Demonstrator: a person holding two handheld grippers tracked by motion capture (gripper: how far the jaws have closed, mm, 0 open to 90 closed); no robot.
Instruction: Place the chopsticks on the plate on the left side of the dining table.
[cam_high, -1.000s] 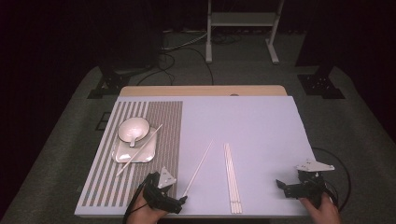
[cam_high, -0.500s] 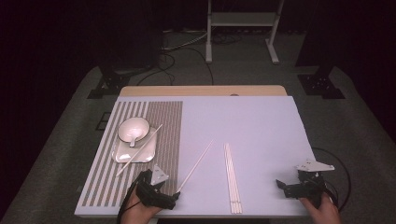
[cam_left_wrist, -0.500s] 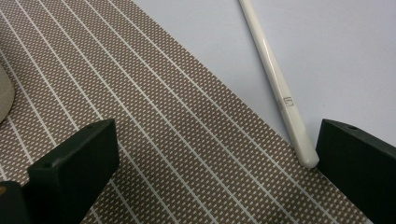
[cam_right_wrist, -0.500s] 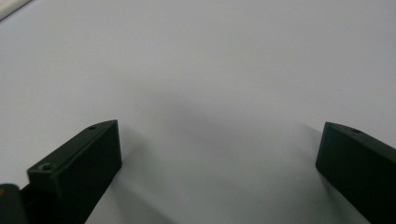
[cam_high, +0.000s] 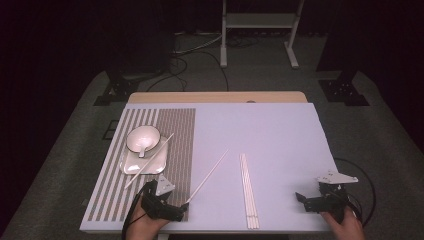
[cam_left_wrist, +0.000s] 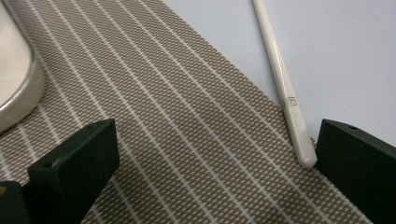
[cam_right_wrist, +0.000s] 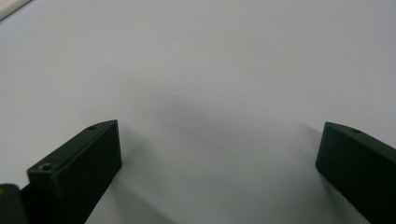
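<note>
A brown striped placemat (cam_high: 180, 145) covers the left part of the lilac table (cam_high: 270, 130). On it a white bowl (cam_high: 142, 138) sits on a white square plate (cam_high: 150, 164), and a white chopstick (cam_high: 150, 160) lies across the plate. Another single chopstick (cam_high: 207, 175) lies slanted, its near end on the mat's edge. My left gripper (cam_high: 177, 212) is open just short of that end; in the left gripper view the chopstick's tip (cam_left_wrist: 301, 149) lies beside the right jaw, apart from it. My right gripper (cam_high: 301, 200) stands open over bare table (cam_right_wrist: 210, 70).
A bundle of white chopsticks (cam_high: 248, 190) lies lengthwise between the two grippers, reaching the near edge. The metal rim of the plate (cam_left_wrist: 18, 100) shows at the left in the left gripper view. A stand (cam_high: 260, 30) and cables lie on the floor beyond the table.
My left gripper has drawn a little to the left and toward the near edge, and now points at the slanted chopstick's near end. The right gripper has stayed put.
</note>
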